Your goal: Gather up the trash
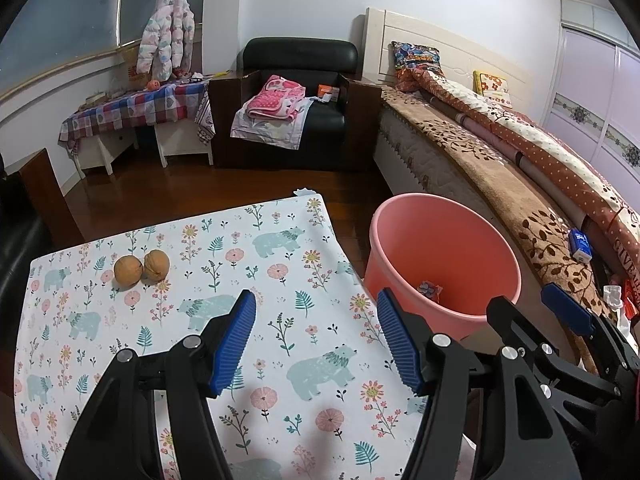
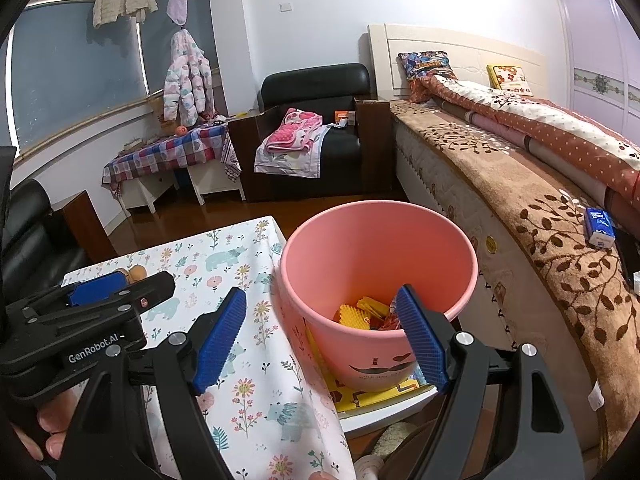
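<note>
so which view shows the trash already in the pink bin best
The right wrist view: it looks down into the pink bin, showing yellow and red scraps at the bottom. The left wrist view sees the bin from farther to the side, with only one small scrap visible.

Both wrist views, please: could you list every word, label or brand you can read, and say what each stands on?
"GenRobot.AI": on the black body of the left gripper, right wrist view.
"GIVEN": partial, red letters on the bedding at the bed's edge, left wrist view.
Small line under the moustache print on the pink plastic bucket: too small to read.
Blue tissue pack on the brown leaf-patterned blanket: print blurred, unreadable.
</note>
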The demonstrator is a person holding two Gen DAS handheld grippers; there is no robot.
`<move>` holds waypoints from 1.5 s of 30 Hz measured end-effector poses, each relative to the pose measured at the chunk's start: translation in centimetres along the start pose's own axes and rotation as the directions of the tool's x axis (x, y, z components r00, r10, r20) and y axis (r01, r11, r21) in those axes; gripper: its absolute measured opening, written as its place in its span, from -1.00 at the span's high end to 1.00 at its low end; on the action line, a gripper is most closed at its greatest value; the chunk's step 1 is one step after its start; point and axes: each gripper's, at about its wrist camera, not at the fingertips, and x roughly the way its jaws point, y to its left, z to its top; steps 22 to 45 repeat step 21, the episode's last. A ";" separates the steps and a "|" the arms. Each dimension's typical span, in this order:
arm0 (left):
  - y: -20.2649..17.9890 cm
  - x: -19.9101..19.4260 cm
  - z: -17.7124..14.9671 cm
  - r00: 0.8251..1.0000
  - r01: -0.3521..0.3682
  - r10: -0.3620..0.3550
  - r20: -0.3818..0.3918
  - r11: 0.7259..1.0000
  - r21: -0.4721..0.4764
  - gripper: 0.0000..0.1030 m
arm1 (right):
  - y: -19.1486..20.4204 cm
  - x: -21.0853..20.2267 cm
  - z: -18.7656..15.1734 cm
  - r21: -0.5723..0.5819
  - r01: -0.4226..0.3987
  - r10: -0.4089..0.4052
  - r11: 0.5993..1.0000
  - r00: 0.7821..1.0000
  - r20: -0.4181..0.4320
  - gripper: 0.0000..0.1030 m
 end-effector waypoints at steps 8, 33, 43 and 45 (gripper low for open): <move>0.2 -0.1 0.0 1.000 -0.006 0.006 -0.002 1.000 -0.017 -0.22 | 0.4 -0.1 -0.1 -0.013 -0.001 0.001 1.000 1.000 -0.004 -0.51; 2.3 0.3 -0.2 1.000 -0.025 0.024 -0.012 0.998 -0.059 -0.22 | 1.7 0.3 -0.2 -0.048 -0.017 0.017 0.999 1.000 -0.016 -0.51; 2.3 0.3 -0.2 1.000 -0.025 0.024 -0.012 0.998 -0.059 -0.22 | 1.7 0.3 -0.2 -0.048 -0.017 0.017 0.999 1.000 -0.016 -0.51; 2.3 0.3 -0.2 1.000 -0.025 0.024 -0.012 0.998 -0.059 -0.22 | 1.7 0.3 -0.2 -0.048 -0.017 0.017 0.999 1.000 -0.016 -0.51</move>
